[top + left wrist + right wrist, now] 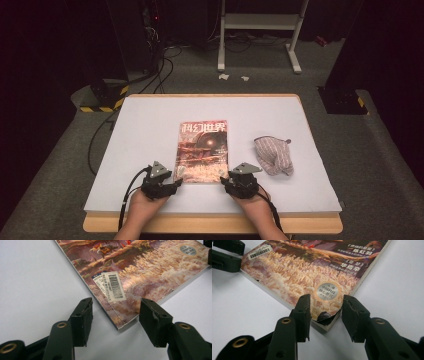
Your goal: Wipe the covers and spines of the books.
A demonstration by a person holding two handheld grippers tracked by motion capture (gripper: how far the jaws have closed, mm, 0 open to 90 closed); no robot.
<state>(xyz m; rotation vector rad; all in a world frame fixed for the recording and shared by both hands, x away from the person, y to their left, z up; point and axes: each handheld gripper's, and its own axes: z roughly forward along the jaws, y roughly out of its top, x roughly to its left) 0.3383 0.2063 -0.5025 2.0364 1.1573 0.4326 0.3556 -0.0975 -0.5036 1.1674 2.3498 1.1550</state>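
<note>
— So where does the magazine (202,151) lie against the two grippers?

— Middle of the white table (150,125) in the high view, long axis running from the bottom of the frame toward the top, title end away from the person. Both near corners face a gripper: the left gripper (172,181) sits at the lower-left corner, the right gripper (226,181) at the lower-right one.

— Are the jaws on it?

— Not pressing, as far as I can see. In the left gripper view the barcode corner (122,325) pokes into the gap between the left gripper's (115,320) two black jaws, with bare table on either side of it. In the right gripper view the corner with the round silver seal (327,293) sits likewise between the spread jaws of the right gripper (325,318), its curled tip just inside them. Each pair is spread wider than the corner it straddles.

— Which hand is nearer?

— Neither, really; each is just at its own corner. My guess is that the move depends on each corner lying straight ahead between the fingers.

— And the striped cloth (273,156)?

— Lies to the right of the magazine, apart from it and untouched.
</note>
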